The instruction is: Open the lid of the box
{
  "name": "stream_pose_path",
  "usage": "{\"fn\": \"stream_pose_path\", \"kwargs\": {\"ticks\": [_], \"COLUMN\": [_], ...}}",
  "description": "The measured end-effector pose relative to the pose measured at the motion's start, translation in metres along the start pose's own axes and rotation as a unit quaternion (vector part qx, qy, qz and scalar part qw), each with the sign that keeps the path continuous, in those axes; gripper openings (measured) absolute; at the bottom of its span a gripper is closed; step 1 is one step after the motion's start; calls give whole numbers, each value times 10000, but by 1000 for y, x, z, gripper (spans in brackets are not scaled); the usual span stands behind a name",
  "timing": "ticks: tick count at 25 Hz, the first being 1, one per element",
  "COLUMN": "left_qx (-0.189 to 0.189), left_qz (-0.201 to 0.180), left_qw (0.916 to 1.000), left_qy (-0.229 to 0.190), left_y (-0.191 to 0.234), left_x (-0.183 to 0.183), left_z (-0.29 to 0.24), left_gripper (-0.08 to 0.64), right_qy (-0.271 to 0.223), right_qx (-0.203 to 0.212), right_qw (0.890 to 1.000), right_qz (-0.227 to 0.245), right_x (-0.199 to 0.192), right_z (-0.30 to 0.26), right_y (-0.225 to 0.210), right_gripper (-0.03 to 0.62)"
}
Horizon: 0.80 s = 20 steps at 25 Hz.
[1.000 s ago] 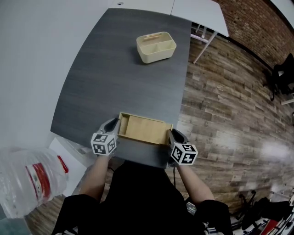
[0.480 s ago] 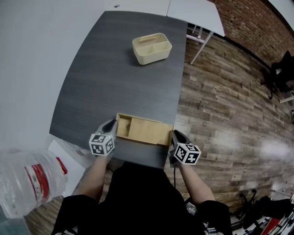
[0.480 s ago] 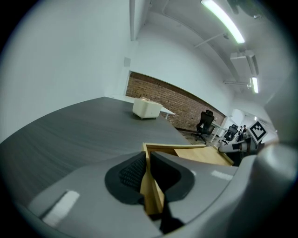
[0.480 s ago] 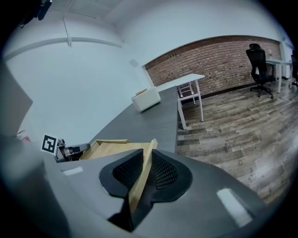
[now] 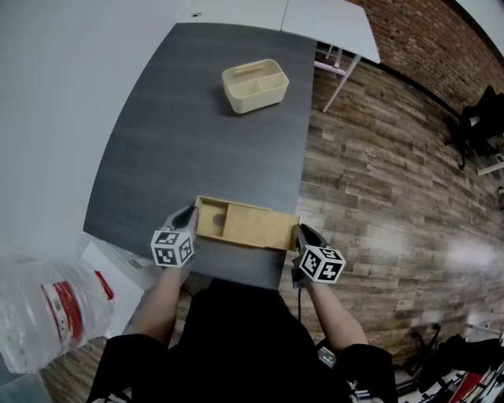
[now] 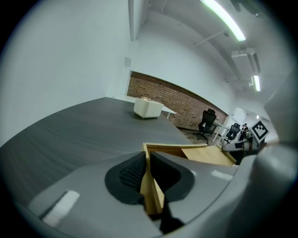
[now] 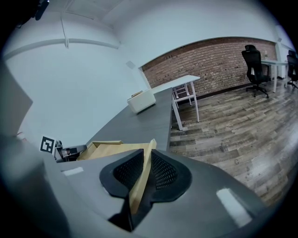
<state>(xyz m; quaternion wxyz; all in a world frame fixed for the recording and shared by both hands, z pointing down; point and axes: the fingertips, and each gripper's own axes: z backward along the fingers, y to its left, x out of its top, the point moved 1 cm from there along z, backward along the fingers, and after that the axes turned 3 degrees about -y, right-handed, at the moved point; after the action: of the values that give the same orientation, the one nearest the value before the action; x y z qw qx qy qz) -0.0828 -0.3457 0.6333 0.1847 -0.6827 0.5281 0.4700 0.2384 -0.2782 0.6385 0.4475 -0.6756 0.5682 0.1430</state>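
Nearest, a black top (image 5: 236, 346) and two forearms reaching to the near edge of a dark grey wood-grain worktop (image 5: 197, 134). Low at the left, beside that edge, a clear plastic bottle with a red label (image 5: 47, 311).

At the near edge, lying flat with its long side across, a shallow rectangular pale wooden box (image 5: 206, 212), held between the two grippers. On its left end wall, the left gripper (image 5: 189, 219): jaws pinching the thin board, ribbed black pads (image 6: 132, 169) tight against it. At the right end, the right gripper (image 5: 301, 234): jaws just closed further, now pressed on the thin end of the flat sliding wooden lid (image 5: 256, 228). Lid drawn toward the right, leaving the left part of the box uncovered. Inside that part, a small dark round mark, too small to tell.

Farther along the worktop, well apart from the box, a cream plastic caddy with a centre divider (image 5: 253, 85).

Beyond, white tables (image 5: 331, 20), a brown plank floor (image 5: 378, 181), a red brick wall (image 5: 441, 39) and black office chairs (image 7: 253, 58).
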Motion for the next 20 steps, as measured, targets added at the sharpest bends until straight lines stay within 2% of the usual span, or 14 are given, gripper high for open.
{"fn": "stream_pose_path", "kwargs": {"ticks": [4,9,20], "left_qx": [31,100,190], "left_qz": [-58,-549,-480], "left_qw": [10000,9983,9986], "left_qy": [21,137,144], "left_y": [1,-1,-1], "left_x": [0,1,1], "left_z": [-1,-2,-3], "left_gripper": [29,31,29], "right_qy": [-28,-35,-78], "right_qx": [-82,-166,-358], "right_qw": [10000,9999,9993], "right_qz": [-9,0,34], "right_x": [2,3,7], "right_z": [3,7,18], "right_y": [-8,-15,-35], "right_gripper": [52,51,46]}}
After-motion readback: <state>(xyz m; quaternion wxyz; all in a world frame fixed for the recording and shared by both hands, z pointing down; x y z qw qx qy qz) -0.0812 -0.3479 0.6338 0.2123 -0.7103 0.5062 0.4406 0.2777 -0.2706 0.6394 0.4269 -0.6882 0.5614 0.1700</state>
